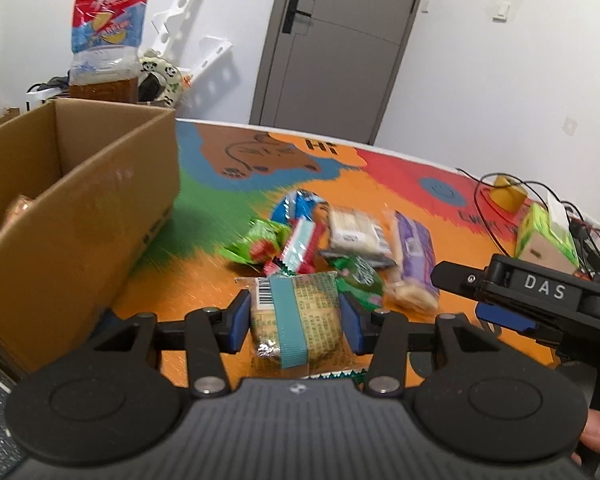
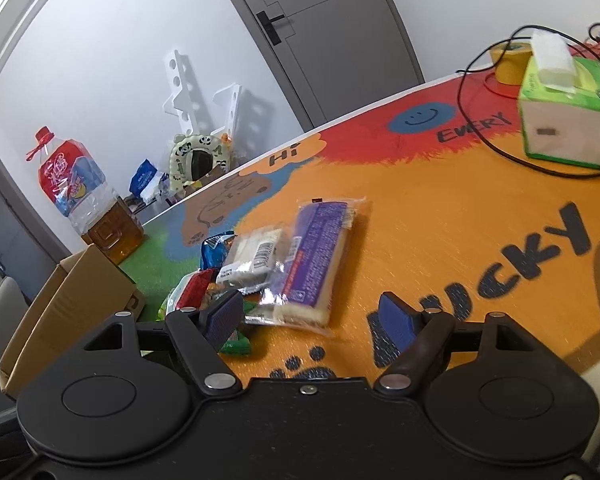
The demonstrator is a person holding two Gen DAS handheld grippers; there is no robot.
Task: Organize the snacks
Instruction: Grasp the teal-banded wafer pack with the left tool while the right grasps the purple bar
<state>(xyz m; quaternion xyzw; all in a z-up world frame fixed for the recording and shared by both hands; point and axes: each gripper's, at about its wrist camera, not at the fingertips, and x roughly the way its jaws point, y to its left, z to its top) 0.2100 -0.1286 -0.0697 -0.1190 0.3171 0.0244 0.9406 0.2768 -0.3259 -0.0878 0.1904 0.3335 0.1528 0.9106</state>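
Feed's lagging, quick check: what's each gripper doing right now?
Left gripper: shut on the teal-banded snack pack.
Right gripper: open, holding nothing.

Close wrist views; shared, blurry snack pile (image 1: pixel 332 248)

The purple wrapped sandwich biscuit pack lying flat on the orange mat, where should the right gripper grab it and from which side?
Grip the purple wrapped biscuit pack across its narrow width, about mid-length, coming down from above. It lies flat, its right long edge is clear, and its left edge is crowded by other snacks. The right gripper looks wide enough.
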